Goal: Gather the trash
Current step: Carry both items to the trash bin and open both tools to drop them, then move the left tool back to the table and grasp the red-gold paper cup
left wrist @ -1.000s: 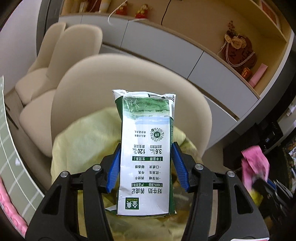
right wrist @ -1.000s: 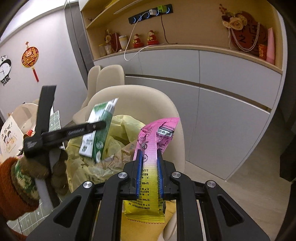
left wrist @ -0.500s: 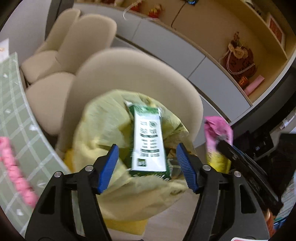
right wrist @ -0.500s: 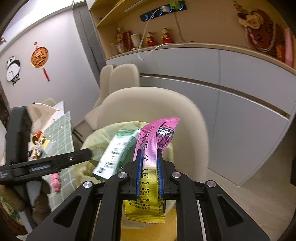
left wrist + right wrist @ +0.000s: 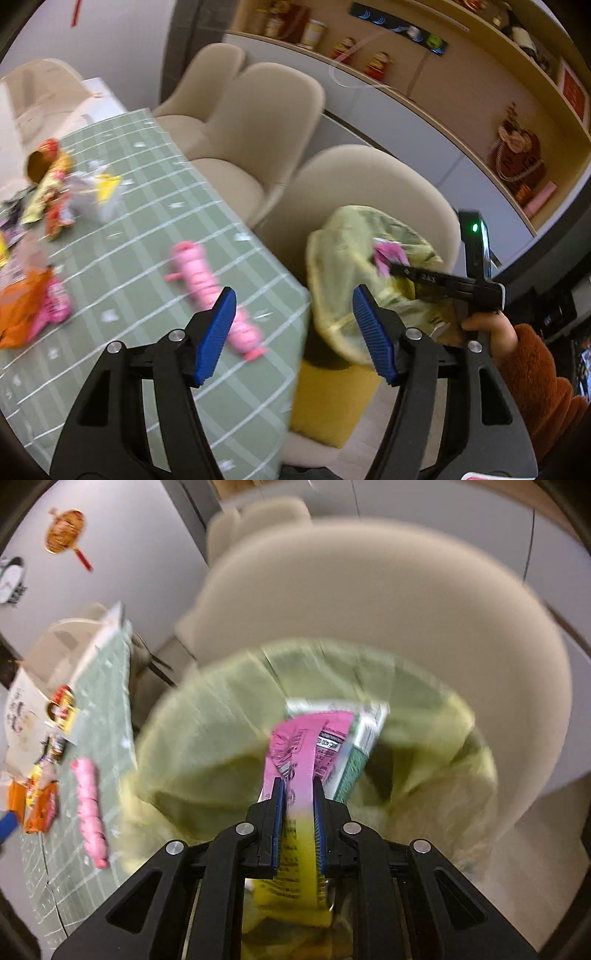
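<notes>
My left gripper (image 5: pixel 293 306) is open with nothing between its blue pads, over the corner of the green table (image 5: pixel 147 206). To its right, a yellow-green trash bag (image 5: pixel 343 251) gapes on a beige chair (image 5: pixel 369 177). My right gripper (image 5: pixel 297 790) is shut on a pink and yellow wrapper (image 5: pixel 295 753) and points steeply down into the bag's mouth (image 5: pixel 221 716). A green and white milk carton (image 5: pixel 369 734) lies inside the bag, just behind the wrapper. The left wrist view shows the right gripper (image 5: pixel 397 267) at the bag's rim with the wrapper's pink end (image 5: pixel 386 254).
On the table lie a pink wrapper strip (image 5: pixel 207 288), an orange packet (image 5: pixel 22 317) and a heap of wrappers (image 5: pixel 55 192). A yellow base (image 5: pixel 332 398) sits under the bag. More beige chairs (image 5: pixel 258 122) stand behind. A hand in an orange sleeve (image 5: pixel 535 369) holds the right gripper.
The left gripper let go of the milk carton, which fell into the bag, then swung left over the table. The right gripper came down over the bag's mouth with the wrapper.
</notes>
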`<action>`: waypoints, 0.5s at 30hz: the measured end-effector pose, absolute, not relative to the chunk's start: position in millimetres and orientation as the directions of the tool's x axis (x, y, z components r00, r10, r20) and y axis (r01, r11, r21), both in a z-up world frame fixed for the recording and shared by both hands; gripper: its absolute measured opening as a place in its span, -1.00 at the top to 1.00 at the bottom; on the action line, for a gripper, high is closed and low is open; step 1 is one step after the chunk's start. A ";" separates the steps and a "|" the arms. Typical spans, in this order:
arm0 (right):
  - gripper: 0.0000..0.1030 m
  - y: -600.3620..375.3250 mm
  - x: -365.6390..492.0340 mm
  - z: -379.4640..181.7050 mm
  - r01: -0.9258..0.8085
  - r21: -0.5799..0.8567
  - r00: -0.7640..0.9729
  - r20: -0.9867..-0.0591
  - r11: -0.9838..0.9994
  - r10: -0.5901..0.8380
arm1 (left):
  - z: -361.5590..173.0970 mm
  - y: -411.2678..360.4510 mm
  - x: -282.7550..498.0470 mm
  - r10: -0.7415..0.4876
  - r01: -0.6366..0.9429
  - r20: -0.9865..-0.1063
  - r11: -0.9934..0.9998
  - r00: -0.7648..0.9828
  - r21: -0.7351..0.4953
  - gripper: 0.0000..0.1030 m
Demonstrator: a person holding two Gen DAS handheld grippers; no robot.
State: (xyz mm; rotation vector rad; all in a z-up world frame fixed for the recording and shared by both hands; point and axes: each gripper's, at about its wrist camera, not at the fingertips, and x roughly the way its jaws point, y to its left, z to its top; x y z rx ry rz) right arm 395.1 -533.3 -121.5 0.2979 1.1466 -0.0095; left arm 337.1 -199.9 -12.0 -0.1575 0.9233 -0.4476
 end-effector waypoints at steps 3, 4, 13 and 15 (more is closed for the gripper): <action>0.71 -530.8 387.5 -121.3 0.173 0.213 0.430 -0.895 0.962 0.121 | -13.9 -160.7 333.2 -0.414 0.246 -0.738 0.910 0.532 -0.333 -0.21; 0.69 -530.1 385.6 -117.2 0.178 0.222 0.446 -0.886 0.959 0.122 | -14.8 -151.5 333.2 -0.411 0.234 -0.739 0.912 0.535 -0.338 -0.21; 0.03 -488.7 344.0 -63.6 0.188 0.160 0.594 -0.804 0.969 0.018 | -24.4 -82.1 315.7 -0.403 0.190 -0.737 0.914 0.542 -0.359 -0.21; 0.02 -476.5 331.6 -55.0 0.184 0.166 0.610 -0.792 0.969 0.019 | -26.6 -67.2 310.2 -0.397 0.182 -0.740 0.916 0.543 -0.358 -0.21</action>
